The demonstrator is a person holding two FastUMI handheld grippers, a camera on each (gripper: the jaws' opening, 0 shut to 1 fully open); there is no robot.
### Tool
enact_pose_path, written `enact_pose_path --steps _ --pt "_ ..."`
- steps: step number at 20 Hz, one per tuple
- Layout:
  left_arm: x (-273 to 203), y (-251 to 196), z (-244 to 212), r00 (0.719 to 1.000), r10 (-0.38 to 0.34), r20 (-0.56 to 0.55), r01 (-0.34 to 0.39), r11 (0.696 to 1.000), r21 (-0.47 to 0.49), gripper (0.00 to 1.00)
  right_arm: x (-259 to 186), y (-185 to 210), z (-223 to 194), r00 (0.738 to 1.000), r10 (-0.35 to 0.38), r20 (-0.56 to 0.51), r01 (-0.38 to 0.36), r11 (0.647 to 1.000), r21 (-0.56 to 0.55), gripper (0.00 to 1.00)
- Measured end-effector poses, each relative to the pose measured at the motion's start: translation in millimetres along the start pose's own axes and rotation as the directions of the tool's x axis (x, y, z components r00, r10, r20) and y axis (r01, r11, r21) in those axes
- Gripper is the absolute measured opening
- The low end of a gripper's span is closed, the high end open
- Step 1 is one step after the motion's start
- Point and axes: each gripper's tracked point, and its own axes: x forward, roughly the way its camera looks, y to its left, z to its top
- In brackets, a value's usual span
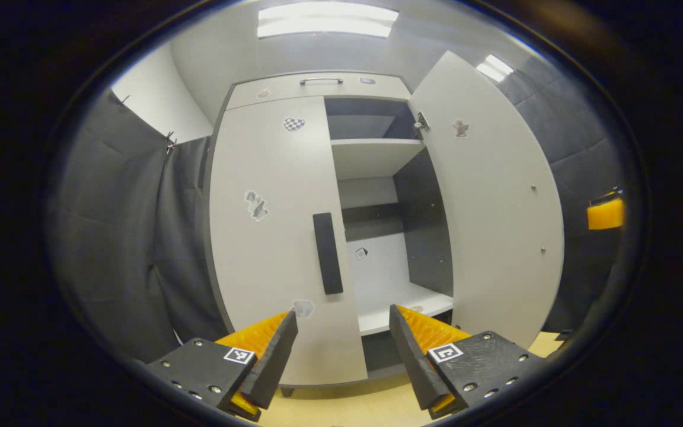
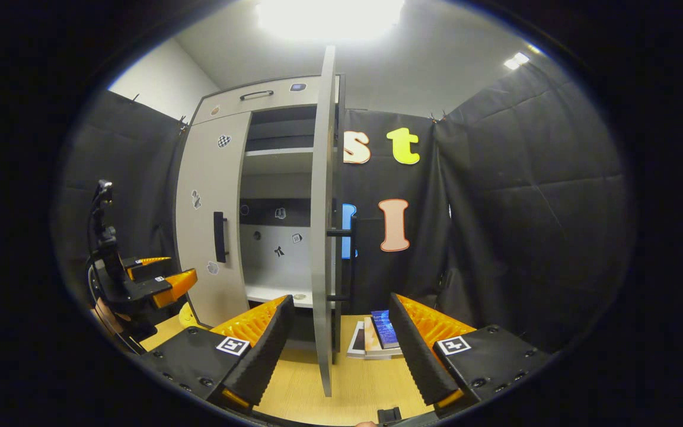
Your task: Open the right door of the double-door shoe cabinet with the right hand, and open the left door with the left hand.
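Nearest the lens in the left gripper view, the left hand-held gripper (image 1: pixel 342 350) stood with its fingers spread wide and nothing between them, aimed at the shoe cabinet (image 1: pixel 318 89). Beyond its fingers, the left door (image 1: pixel 270 237) was closed, its dark vertical handle (image 1: pixel 328 253) on the edge nearest the middle of the cabinet, apart from the fingertips. The right door (image 1: pixel 495 225) stood swung out to the right, exposing the shelves (image 1: pixel 374 155) and the pale cabinet floor inside.

In the right gripper view, the right hand-held gripper (image 2: pixel 339 344) was likewise open and empty, with the edge of the right door (image 2: pixel 322 237) rising between its two fingers but touching neither of them. The door's handle (image 2: pixel 347 264) sat on its far right face. The left door (image 2: pixel 214 225) was shut, with its handle (image 2: pixel 220 237) near the opening. The left hand-held gripper (image 2: pixel 160 276) hovered at the far left, short of the closed door. A small stack of books (image 2: pixel 377 338) lay on the wooden floor (image 2: pixel 294 385), just right of the open door.
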Motion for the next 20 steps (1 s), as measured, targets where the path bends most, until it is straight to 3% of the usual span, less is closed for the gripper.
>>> enact_pose_path --steps 8,13,20 --pt "67.2 24.6 40.2 0.998 0.043 0.053 -0.039 0.997 -0.064 0.91 -3.6 -3.8 -5.7 0.999 -0.031 -0.014 0.032 0.999 0.031 0.99" --pt "110.8 32.3 36.0 0.998 0.055 0.021 -0.055 0.998 -0.014 0.90 -8.5 -5.9 -14.1 0.997 -0.054 -0.053 0.057 0.997 0.052 0.99" --pt "154.8 42.2 21.1 0.995 0.093 -0.030 -0.094 0.995 -0.041 0.90 -14.8 -8.4 -24.9 0.992 -0.075 -0.100 0.083 0.994 0.077 0.99"
